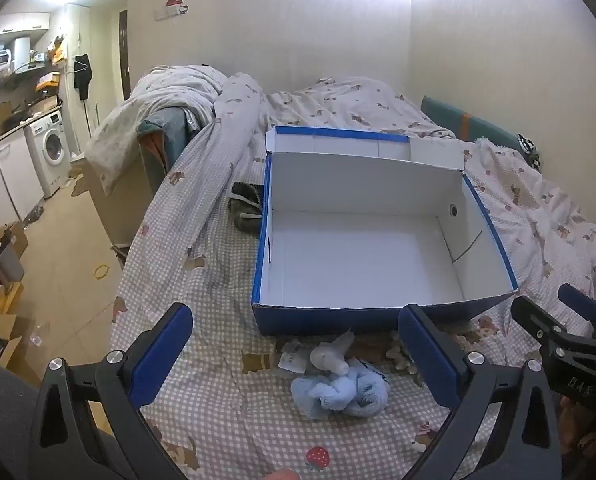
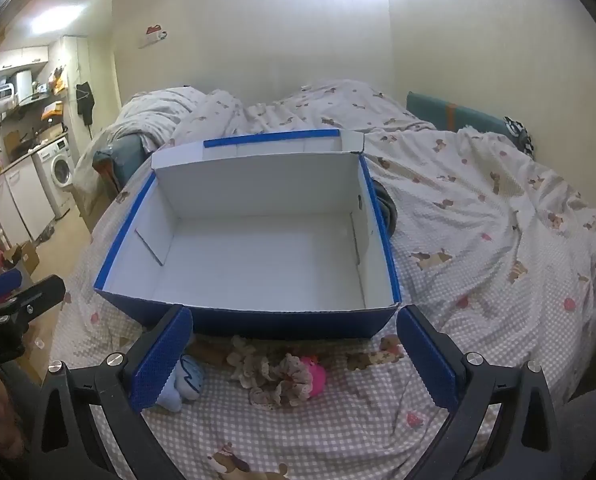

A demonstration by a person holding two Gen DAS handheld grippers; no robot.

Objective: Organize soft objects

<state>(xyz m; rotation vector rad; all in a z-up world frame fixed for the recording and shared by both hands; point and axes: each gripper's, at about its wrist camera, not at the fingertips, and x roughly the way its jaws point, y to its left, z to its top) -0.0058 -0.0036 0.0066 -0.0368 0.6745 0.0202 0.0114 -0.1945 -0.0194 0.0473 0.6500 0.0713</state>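
An open blue box with a white inside stands on the checked bed sheet, and nothing lies in it. A light blue and white plush toy lies on the sheet in front of the box, between the fingers of my open left gripper. It also shows in the right wrist view beside the left finger. A beige frilly toy with a pink part lies in front of the box, between the fingers of my open right gripper. Both grippers hover above the sheet and hold nothing.
A dark soft item lies left of the box, another dark one right of it. A rumpled quilt covers the far bed. The bed edge drops to the floor at left, with a washing machine beyond.
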